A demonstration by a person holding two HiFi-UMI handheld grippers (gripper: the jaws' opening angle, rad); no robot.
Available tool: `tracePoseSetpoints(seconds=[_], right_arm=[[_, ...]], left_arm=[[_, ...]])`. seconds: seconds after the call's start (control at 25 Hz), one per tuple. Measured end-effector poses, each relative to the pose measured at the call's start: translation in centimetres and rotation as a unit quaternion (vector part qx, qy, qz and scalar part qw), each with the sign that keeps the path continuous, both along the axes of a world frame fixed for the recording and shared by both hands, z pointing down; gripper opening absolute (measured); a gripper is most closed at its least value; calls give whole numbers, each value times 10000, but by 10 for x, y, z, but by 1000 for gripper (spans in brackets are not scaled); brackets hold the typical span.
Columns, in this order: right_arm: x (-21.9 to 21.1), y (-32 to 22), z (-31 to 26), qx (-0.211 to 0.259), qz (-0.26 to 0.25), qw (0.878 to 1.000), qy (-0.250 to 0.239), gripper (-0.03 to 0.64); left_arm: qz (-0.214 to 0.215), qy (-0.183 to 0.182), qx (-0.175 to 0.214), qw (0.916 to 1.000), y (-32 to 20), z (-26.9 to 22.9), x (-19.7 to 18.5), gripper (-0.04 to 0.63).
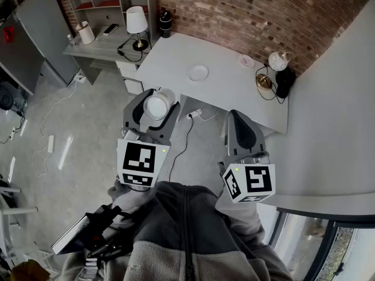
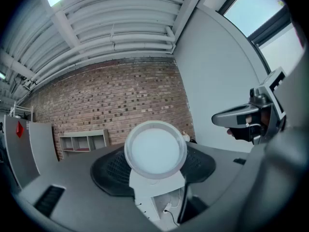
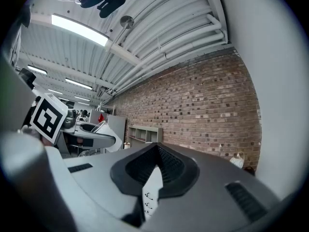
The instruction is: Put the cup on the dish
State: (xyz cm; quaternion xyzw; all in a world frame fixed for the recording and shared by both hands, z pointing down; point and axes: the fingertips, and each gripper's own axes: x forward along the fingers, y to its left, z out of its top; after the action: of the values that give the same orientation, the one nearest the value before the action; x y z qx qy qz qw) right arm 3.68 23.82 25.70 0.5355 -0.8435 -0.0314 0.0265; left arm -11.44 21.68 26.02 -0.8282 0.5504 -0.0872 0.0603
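Cup (image 1: 157, 106) short of the table (image 1: 225, 95); dish (image 1: 198, 73) beyond (lamp (image 1: 136, 22) well aside).

One cup (image 1: 157, 106), two dishes (image 1: 198, 73) (image 1: 246, 61), one shaded lamp (image 1: 136, 22) and two desks (image 1: 225, 89) (image 1: 96, 50) show.

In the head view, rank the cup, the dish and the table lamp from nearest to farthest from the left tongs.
1. cup: held between the left tongs.
2. dish: ahead and to the right, on the white table.
3. table lamp: farthest back, on the grey desk.
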Motion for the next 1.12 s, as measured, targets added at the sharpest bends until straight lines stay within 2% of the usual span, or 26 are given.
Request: tracePoseSetpoints(seconds=[0.28, 0.84, 1.12], right_arm=[[-1, 1, 3, -2, 12, 10000, -59, 2], [-3, -1, 16, -320, -53, 9995, 59, 2], [25, 2, 33, -384, -122, 9992, 10, 2]], left_arm=[[57, -30, -67, 10000, 0, 3, 2, 264], [153, -134, -324, 9993, -5, 10, 13, 264], [92, -209, -353, 9991, -1, 22, 40, 264]])
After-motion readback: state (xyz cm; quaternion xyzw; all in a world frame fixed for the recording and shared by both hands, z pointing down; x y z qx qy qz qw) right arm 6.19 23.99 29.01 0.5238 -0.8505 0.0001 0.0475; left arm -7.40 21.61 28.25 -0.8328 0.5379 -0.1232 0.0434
